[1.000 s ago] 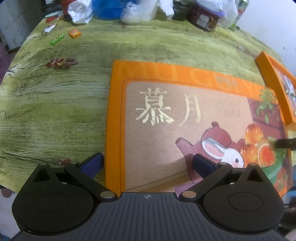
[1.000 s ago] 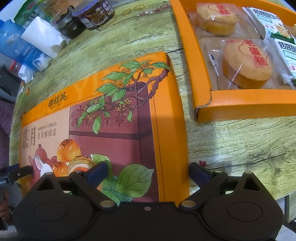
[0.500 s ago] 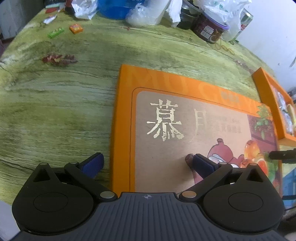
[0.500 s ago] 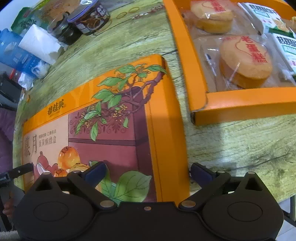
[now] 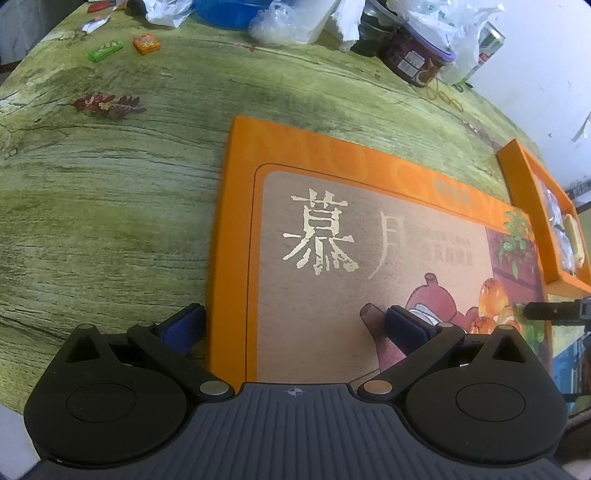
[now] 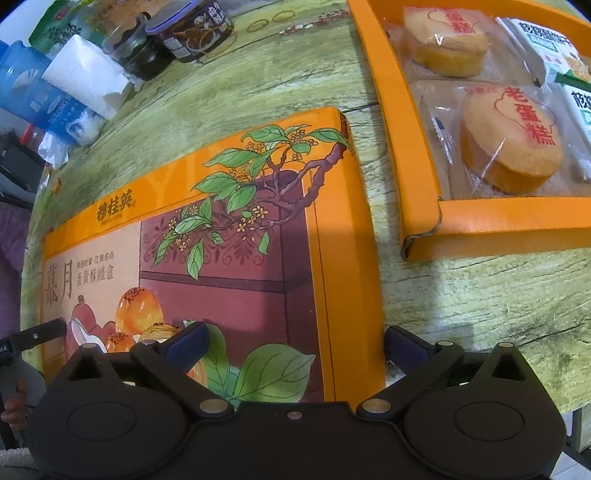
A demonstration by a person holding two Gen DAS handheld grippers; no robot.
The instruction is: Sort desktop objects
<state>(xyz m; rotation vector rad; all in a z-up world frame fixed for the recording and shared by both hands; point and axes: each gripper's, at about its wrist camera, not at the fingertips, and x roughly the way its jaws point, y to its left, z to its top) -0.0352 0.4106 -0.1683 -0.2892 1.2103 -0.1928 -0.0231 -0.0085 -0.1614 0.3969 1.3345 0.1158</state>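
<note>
Orange box lid (image 5: 369, 236) lies between both wide-open claws, left claw (image 5: 295, 325) and right claw (image 6: 295, 347) straddling opposite edges.

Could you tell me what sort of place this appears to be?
Probably a home dining table: a wood-print tablecloth, an open tray of wrapped cakes, and jars and tissues crowding the far edge.

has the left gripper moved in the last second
Yes. The left gripper has shifted left: its left jaw now sits off the lid, over the table.
</note>
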